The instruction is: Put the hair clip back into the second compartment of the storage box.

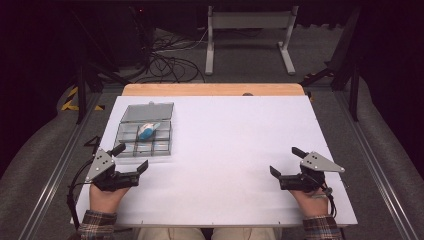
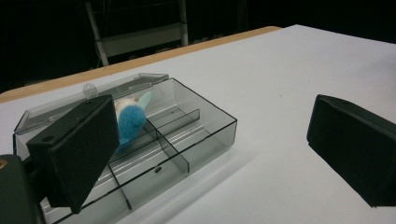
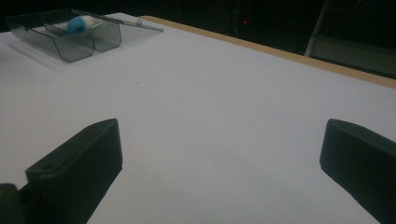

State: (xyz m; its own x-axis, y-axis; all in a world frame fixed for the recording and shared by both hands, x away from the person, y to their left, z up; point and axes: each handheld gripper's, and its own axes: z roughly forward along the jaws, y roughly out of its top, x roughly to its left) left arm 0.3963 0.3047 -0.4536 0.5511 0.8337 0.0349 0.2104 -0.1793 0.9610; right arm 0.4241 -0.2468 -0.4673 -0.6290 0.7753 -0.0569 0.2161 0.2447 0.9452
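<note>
A clear grey compartment box (image 1: 145,134) lies on the left of the white table, its lid (image 1: 148,112) folded back flat. A blue and white fluffy item (image 1: 147,130) rests in one of its middle compartments, also the fluffy item (image 2: 129,119) in the left gripper view and the fluffy item (image 3: 78,24) far off in the right gripper view. My left gripper (image 1: 132,157) stands open just in front of the box (image 2: 164,142), nothing between its jaws. My right gripper (image 1: 287,161) stands open near the table's front right, over bare surface.
The white table top (image 1: 225,150) ends in a wooden strip (image 1: 210,89) at the far edge. Beyond it stand a metal frame (image 1: 248,35) and loose cables (image 1: 170,62) on the floor. Rails run along both sides of the table.
</note>
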